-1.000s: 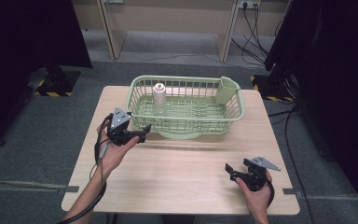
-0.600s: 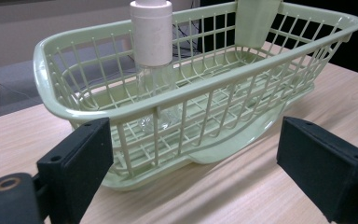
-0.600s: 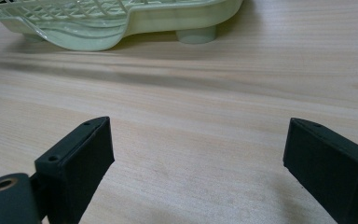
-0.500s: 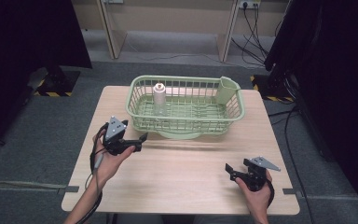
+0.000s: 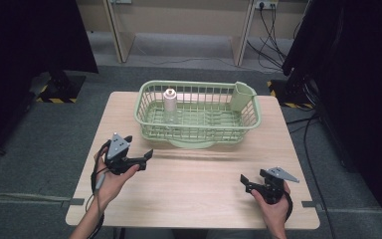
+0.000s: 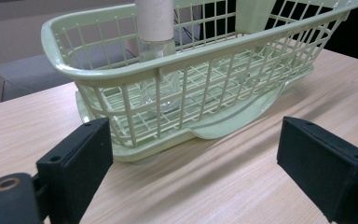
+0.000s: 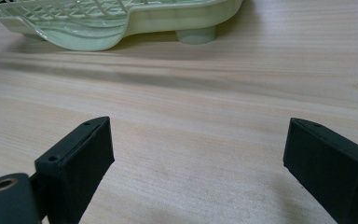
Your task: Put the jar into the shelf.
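Note:
A pale green wire basket [image 5: 248, 117] stands at the far middle of the wooden table [image 5: 199, 184]. Inside its left part a clear bottle with a whitish cap [image 5: 170, 104] stands upright; in the left gripper view the bottle [image 6: 156, 56] rises behind the basket wall [image 6: 121, 77]. My left gripper [image 5: 146, 155] hovers open over the table's left side, pointing right toward the basket, with nothing between its jaws. Near the front right edge my right gripper [image 5: 243, 180] rests open and empty, pointing left. In the right gripper view the basket's base [image 7: 121, 23] lies far ahead.
A green cup-like compartment [image 5: 242, 95] hangs in the basket's right far corner. A drip tray lip [image 5: 194, 143] juts from under the basket's front. Dark curtains, cables and a floor surround the table. Bare wood lies between the two grippers.
My left gripper has drawn back from the basket toward the table's near left and sunk lower. The right gripper has stayed where it was.

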Demonstrator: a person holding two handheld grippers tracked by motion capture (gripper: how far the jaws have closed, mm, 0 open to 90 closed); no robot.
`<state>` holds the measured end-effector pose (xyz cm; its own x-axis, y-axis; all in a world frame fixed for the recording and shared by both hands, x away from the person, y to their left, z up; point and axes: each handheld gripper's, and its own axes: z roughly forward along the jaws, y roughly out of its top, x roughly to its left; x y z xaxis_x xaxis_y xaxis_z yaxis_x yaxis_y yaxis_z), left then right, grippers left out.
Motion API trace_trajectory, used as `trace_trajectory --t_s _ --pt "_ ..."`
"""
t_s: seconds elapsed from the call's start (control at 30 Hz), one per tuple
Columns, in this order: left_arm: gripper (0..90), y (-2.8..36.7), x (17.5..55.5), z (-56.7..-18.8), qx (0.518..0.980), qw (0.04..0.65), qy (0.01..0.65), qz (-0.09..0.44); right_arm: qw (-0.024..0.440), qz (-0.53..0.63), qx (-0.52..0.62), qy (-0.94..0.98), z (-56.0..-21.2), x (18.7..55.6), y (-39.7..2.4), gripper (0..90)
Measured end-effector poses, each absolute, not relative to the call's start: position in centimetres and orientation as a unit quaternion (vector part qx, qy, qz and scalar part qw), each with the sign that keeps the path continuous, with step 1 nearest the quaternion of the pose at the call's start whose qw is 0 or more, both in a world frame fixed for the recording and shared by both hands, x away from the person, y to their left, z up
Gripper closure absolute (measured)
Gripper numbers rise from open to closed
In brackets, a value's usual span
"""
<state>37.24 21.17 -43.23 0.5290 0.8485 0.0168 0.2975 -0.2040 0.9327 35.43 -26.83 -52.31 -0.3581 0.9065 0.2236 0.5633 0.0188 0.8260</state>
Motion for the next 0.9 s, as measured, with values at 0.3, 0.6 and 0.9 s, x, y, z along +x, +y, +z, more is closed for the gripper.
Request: trace_trajectory --t_s 0.3,0.6,0.9 --pt "9.8 21.8 36.5 -44.5 0.726 0.491 0.392 0.279 0.189 0.454 0.534 0.688 -52.3 35.4 -26.9 8.7" --pt "9.6 22.5 35.9 -45.8 0.725 0.488 0.397 0.279 0.189 0.454 0.535 0.687 -52.3 35.4 -26.8 8.7" --pt "9.1 23.1 35.7 -47.4 0.729 0.480 0.403 0.276 0.189 0.454 0.535 0.687 -52.3 35.4 -26.9 8.7"
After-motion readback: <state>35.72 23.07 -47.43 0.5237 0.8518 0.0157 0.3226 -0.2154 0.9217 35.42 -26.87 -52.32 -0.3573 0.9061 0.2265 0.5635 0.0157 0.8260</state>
